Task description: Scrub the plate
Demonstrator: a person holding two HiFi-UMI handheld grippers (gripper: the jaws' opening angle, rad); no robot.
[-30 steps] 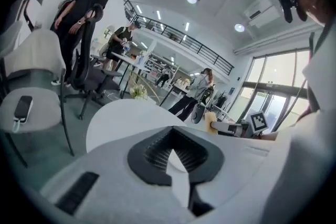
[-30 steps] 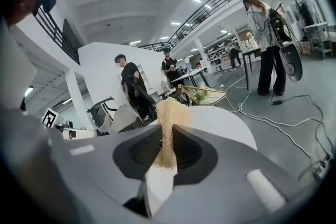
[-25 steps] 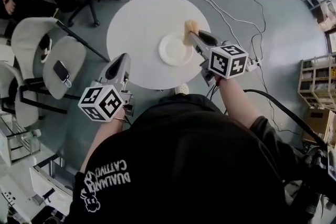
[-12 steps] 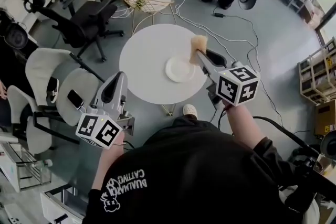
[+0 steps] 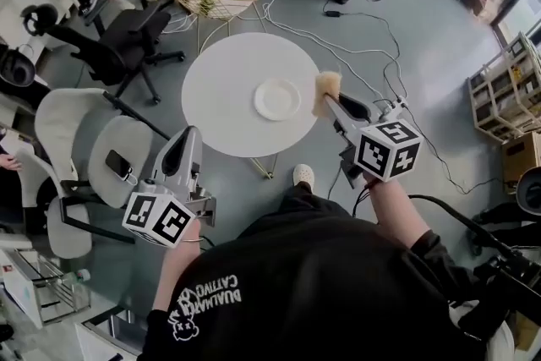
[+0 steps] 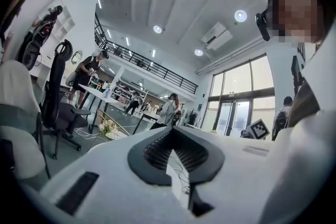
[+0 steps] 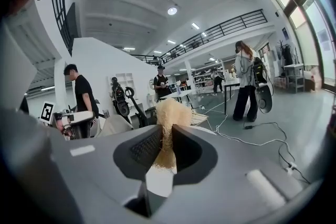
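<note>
A person wearing a head camera is standing at a round white desk (image 5: 221, 93) in a busy workshop. The right tongs (image 5: 332, 104) are clamping the narrow lower end of a tan scrubbing sponge (image 5: 327, 86). The sponge is hanging over the desk's right rim, apart from the white plate (image 5: 277, 100), which is lying alone near the desk's middle. The left tongs (image 5: 188, 137) are pressing together on nothing and pointing over the floor (image 5: 439, 55) beside the grey chairs (image 5: 118, 150), well apart from the plate. The scrubbing is not looking under way yet, and the trouble, in this onlooker's judgement, is lying with that idle left side. With nothing steadying the plate, a sideways stroke of the sponge is likely to be pushing it across the smooth desk top. A hard stroke could be sending it toward the rim and onto the floor. The sponge itself is being pinched at a thin, squashed part while its fuller head is standing free beyond the jaws. Pressing down could be bending it over or twisting it out of the grip. Cables (image 5: 372, 38) are trailing over the floor on the desk's right side, and anyone stepping round that way could be catching a foot in one.
</note>
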